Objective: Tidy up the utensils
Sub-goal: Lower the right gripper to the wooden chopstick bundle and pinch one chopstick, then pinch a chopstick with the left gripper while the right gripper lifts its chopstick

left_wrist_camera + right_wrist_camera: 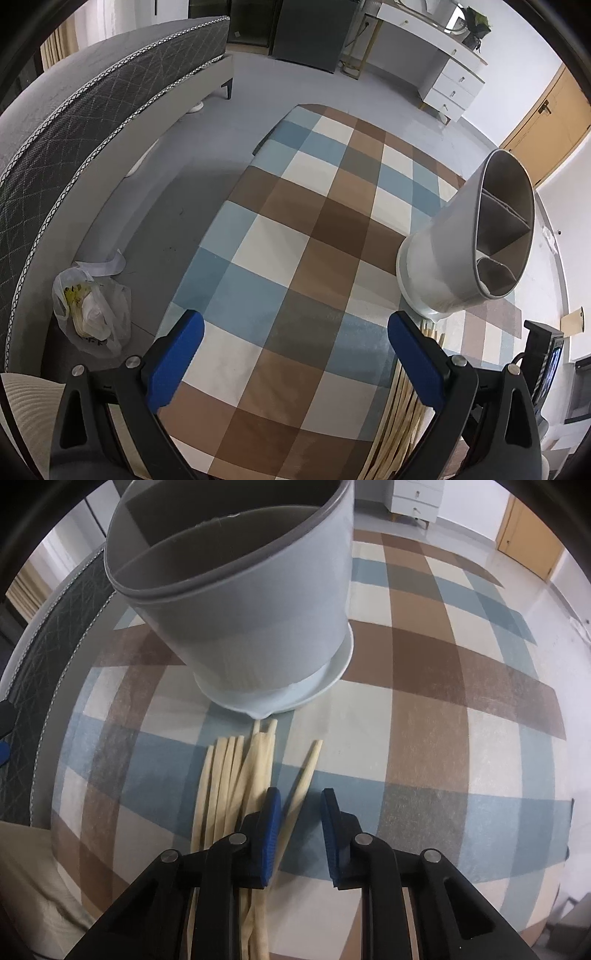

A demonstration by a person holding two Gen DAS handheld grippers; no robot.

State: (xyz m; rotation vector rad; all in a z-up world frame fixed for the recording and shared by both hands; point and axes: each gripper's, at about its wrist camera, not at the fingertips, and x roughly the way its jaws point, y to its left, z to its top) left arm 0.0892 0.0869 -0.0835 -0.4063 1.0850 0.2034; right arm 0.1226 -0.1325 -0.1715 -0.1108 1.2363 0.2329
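A pale grey utensil holder (258, 627) with inner dividers stands on its white saucer on the checked tablecloth (424, 701). Just in front of it lies a bundle of several pale wooden chopsticks (236, 775). One single chopstick (308, 764) lies apart to the right of the bundle. My right gripper (301, 794) points down over this chopstick, its blue pads on either side with a visible gap on the right; nothing is gripped. In the left wrist view the holder (443, 236) is at the right. My left gripper (295, 319) stands wide open and holds nothing; the chopsticks (399, 406) lie beside its right finger.
The cloth-covered table (295, 221) ends at its left edge above a grey floor, where a plastic bag (92, 317) lies. A grey bed (74, 129) runs along the left. A white dresser (450, 85) and a wooden door (546, 122) stand at the far wall.
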